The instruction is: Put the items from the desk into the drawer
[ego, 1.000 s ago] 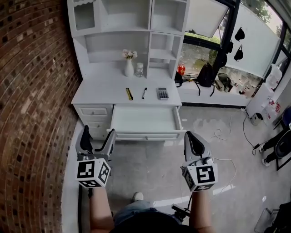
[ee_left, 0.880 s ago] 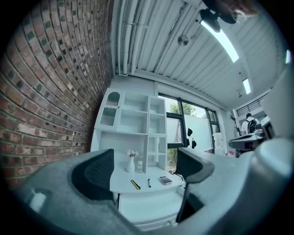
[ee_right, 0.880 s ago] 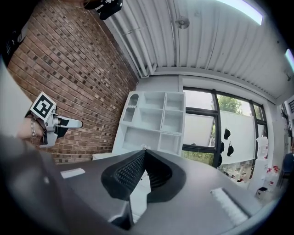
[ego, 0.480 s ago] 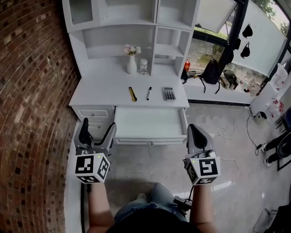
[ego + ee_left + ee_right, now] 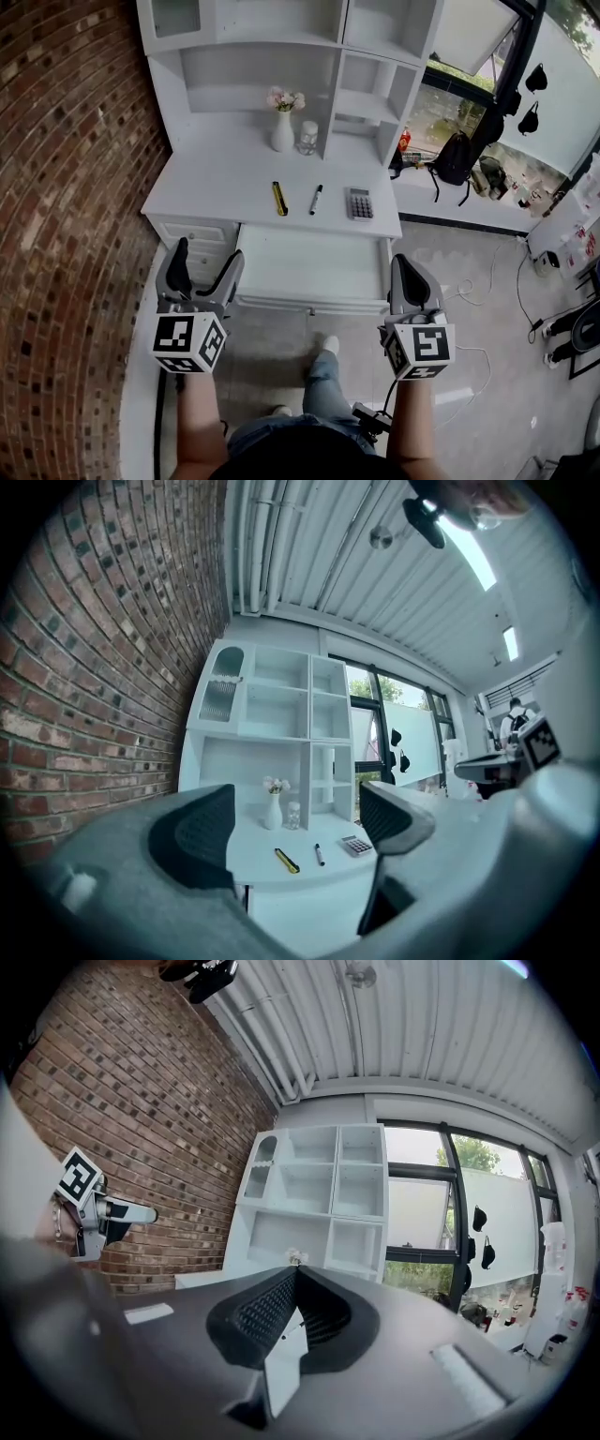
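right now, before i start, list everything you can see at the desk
desk: one, white, with shelves above, against the brick wall
drawer: one, white, pulled open under the desktop
utility knife: one, yellow, on the desktop, leftmost of three
marker: one, black, middle of the three
calculator: one, grey, rightmost of the three
vase: one, white, with flowers, at the back of the desktop
jar: one, clear, right of the vase
backpack: one, black, on the window ledge
left gripper: one, grey, open, empty
right gripper: one, grey, shut, empty
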`<state>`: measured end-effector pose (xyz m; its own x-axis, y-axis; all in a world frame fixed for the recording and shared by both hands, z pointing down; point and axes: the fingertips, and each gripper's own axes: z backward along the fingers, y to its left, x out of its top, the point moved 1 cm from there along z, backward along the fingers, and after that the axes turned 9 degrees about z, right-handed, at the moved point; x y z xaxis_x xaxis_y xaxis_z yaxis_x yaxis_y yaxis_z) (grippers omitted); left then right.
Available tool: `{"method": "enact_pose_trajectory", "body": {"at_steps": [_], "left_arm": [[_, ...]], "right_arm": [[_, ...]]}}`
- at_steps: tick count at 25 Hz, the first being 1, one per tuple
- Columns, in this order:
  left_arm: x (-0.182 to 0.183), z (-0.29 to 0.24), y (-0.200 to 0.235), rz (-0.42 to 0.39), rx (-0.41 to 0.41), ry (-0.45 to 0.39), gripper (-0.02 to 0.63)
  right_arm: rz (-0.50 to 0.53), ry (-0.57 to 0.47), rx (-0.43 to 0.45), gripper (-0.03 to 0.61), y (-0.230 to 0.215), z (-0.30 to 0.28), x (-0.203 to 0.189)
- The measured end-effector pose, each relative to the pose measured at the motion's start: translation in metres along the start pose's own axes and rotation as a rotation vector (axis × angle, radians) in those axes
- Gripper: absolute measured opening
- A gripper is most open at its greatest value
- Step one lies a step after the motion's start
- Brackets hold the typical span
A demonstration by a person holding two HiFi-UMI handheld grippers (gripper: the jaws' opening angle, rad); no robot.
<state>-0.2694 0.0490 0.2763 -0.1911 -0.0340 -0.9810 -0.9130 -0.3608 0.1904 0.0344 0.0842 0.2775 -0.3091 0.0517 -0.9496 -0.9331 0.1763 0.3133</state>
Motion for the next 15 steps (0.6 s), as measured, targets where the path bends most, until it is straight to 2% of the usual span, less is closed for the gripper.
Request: {"method": "enact_pose_trajectory", "body": {"at_steps": [8, 15], "left_arm": [[-0.022, -0.115, -0.010, -0.035, 0.036, 0.037, 0.428], [-0.045, -0.221, -0.015, -0.008, 0.099, 0.069, 0.428]], "right_arm": [[-0.020, 0.005, 0.051, 0.002, -0.055, -0.092, -0.037], [-0.023, 0.030, 0.103, 0.002, -0.116, -0.178, -0.066]]}}
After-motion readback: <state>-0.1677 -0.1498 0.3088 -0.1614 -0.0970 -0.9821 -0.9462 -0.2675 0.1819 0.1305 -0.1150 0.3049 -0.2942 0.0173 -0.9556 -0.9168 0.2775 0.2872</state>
